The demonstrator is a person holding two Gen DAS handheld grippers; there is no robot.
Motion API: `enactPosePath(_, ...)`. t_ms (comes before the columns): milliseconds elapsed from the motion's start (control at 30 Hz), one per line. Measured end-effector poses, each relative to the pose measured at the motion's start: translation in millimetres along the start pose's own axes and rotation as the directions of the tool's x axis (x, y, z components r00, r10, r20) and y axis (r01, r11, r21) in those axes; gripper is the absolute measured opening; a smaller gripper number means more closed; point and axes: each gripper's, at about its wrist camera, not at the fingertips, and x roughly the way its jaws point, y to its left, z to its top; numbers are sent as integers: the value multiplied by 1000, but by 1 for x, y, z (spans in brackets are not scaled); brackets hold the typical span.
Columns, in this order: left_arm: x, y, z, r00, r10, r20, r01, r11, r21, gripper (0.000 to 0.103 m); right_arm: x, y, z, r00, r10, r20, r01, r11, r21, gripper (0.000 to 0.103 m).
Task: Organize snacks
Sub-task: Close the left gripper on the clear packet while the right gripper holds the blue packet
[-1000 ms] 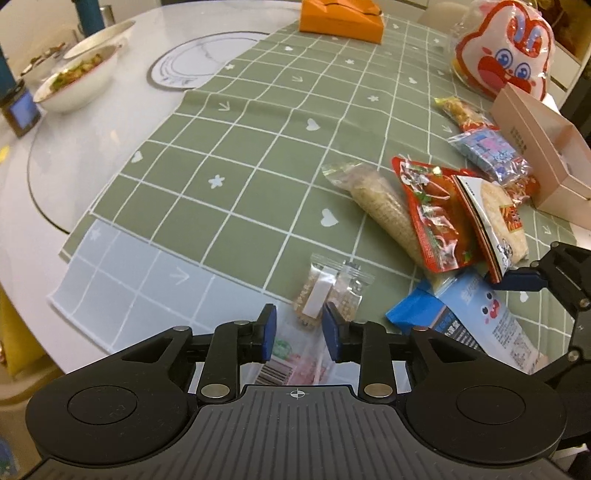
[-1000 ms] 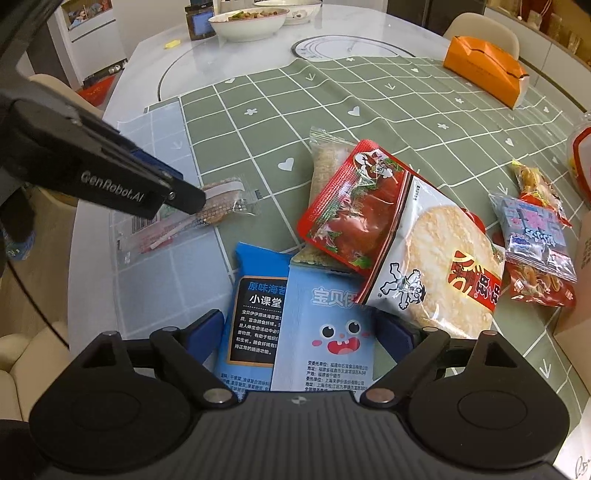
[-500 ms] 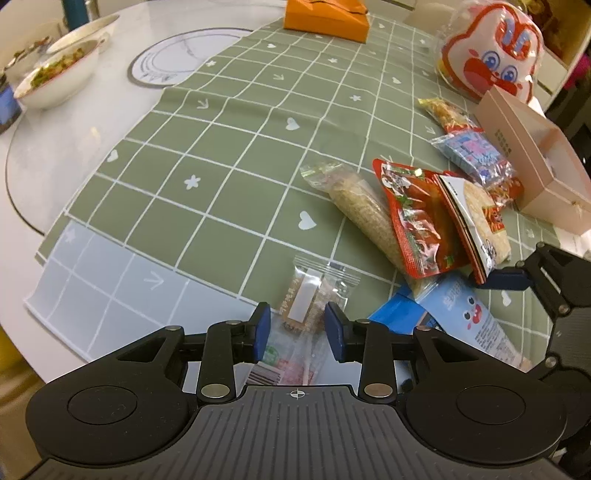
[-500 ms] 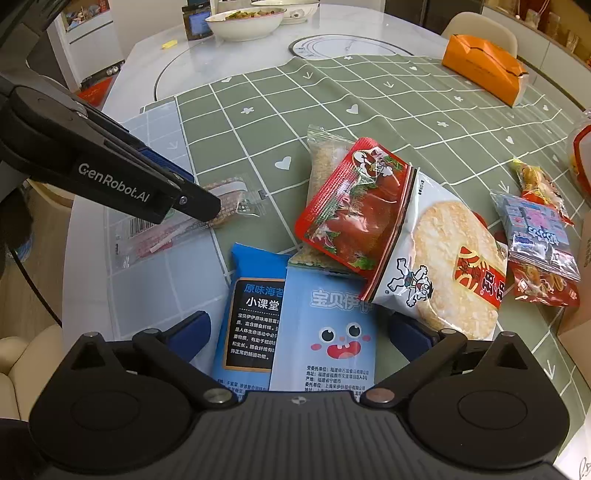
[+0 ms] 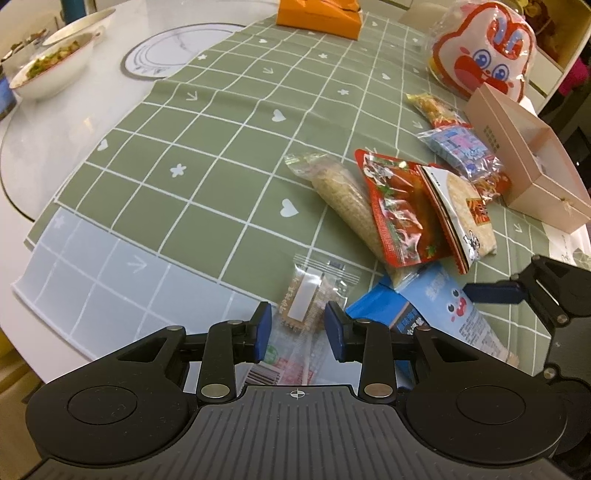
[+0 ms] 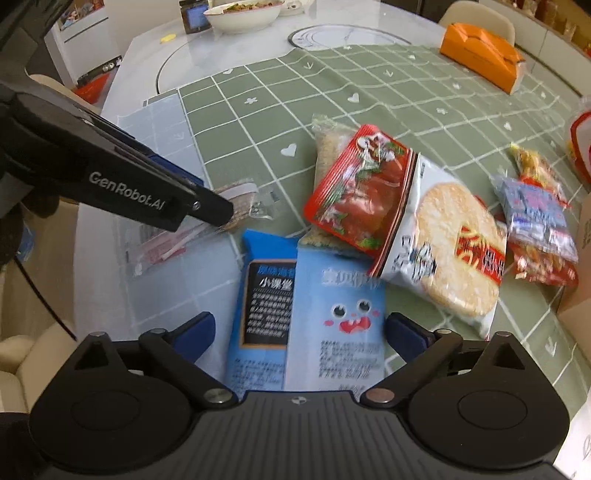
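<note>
My left gripper (image 5: 297,328) is open, its fingers either side of a clear packet of brown snack bars (image 5: 310,299) lying on the mat; that packet also shows in the right wrist view (image 6: 240,203). My right gripper (image 6: 299,332) is wide open around two blue packets: a light blue one with a cartoon face (image 6: 336,317) and a darker blue one (image 6: 264,295). Beyond them lie a red packet (image 6: 354,188), a rice cracker packet (image 6: 454,254) and a clear grain packet (image 5: 347,203).
A pink open box (image 5: 524,162) stands at the right, with small blue and orange-red packets (image 5: 461,147) beside it. A rabbit bag (image 5: 484,51), an orange box (image 5: 317,16) and food bowls (image 5: 51,70) sit farther back. The table edge is near left.
My left gripper has opened wider and slid forward along the clear packet. My right gripper has opened a little more and moved slightly closer over the blue packets.
</note>
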Motion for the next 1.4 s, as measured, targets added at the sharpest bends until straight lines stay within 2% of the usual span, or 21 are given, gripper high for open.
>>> enactPosePath(200, -1, 0, -3, 1000, -10, 9, 10, 1000, -1, 37, -5, 7, -4, 1000, -23, -7, 24, 1000, 7, 86)
enactPosePath(333, -4, -1, -7, 1000, -6, 9, 6, 1000, -3, 34, -7, 14, -5, 999, -34, -3, 34, 999, -3, 82)
enactPosePath(533, -8, -5, -16, 1000, 6, 7, -7, 1000, 29, 28, -7, 8, -5, 999, -44, -3, 44, 999, 26, 81)
enactPosePath(633, -9, -2, -17, 1000, 9, 10, -9, 1000, 6, 26, -7, 7, -6, 999, -51, -2, 51, 998, 38, 81)
enactPosePath(800, -11, 0, -17, 998, 51, 28, -51, 999, 8, 22, -8, 10, -7, 998, -64, 1, 64, 997, 43, 82)
enactPosePath(967, -9, -6, -12, 992, 114, 51, -117, 991, 64, 21, -9, 6, -9, 997, -70, -5, 71, 996, 57, 81)
enactPosePath(1033, -8, -7, -9, 987, 143, 69, -148, 986, 82, 11, -10, 3, -8, 997, -79, -8, 79, 995, 61, 81)
enactPosePath(1100, -5, -7, -5, 981, 176, 83, -184, 978, 102, 12, -10, -1, -7, 996, -90, -10, 91, 994, 65, 81)
enactPosePath(1400, 2, -13, 5, 979, 185, 88, -198, 965, 170, 9, 1, -12, 13, 993, -122, -8, 122, 987, 101, 81)
